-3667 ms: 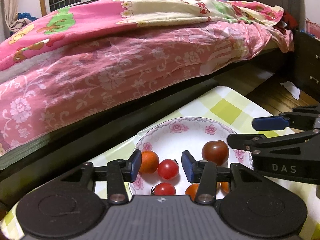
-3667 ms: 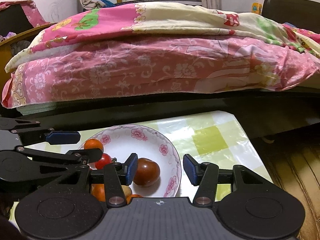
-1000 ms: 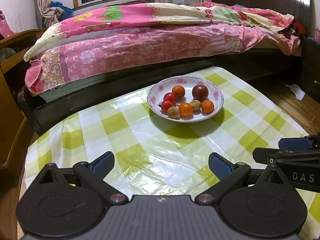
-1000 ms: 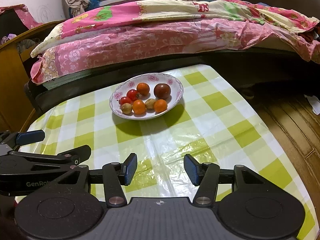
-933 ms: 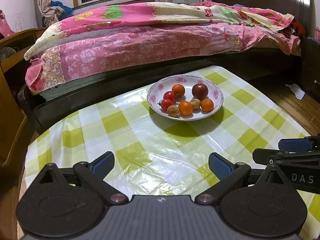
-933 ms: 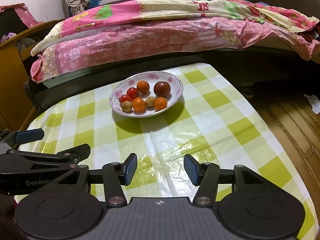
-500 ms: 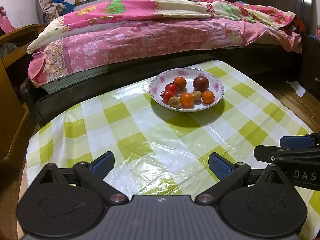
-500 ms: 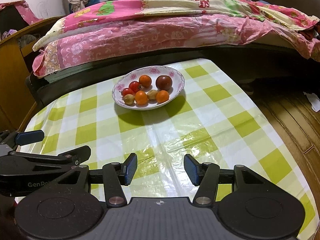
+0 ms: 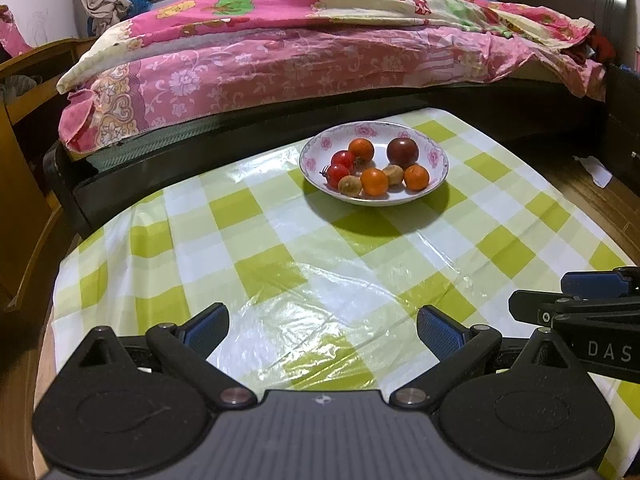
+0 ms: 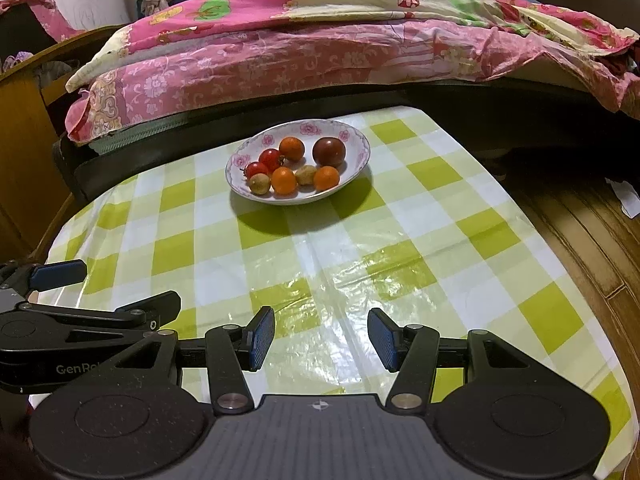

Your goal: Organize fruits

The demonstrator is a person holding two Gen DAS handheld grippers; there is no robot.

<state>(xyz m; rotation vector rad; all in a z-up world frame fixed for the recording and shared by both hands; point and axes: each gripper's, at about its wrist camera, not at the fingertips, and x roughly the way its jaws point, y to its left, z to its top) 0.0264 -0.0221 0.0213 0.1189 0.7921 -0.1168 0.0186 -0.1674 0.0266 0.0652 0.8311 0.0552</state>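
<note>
Both hand-held grippers have been drawn well back from the bowl since the earliest frames, where their fingers stood right over the fruit; over the last second almost nothing has shifted.

Bed point(image 9: 320, 60) with pink floral bedding is seen across the upper half of both views. Surface point(image 9: 280, 272), covered by a green-and-white checked plastic cloth, fills the middle and lower frame. White floral bowl point(image 9: 436, 152) stands just above frame centre, near the far edge of the surface, upright.

Left hand-held gripper point(image 9: 323, 326), bottom of the left view: jaws spread wide, nothing between them. Right hand-held gripper point(image 10: 322, 338), bottom of the right view: jaws partly apart, empty, cloth visible in the gap.

Fruit, all inside the bowl: one dark tomato point(image 9: 402, 153) at upper right; three orange fruits point(image 9: 374, 181); two red cherry tomatoes point(image 9: 343, 159) at left; two small brownish fruits point(image 9: 349, 185) toward the front.

Progress, as judged: no fruit is noted loose on the cloth, so gathering appears complete. No further step is evident; only a check for stray pieces outside the views would remain.
</note>
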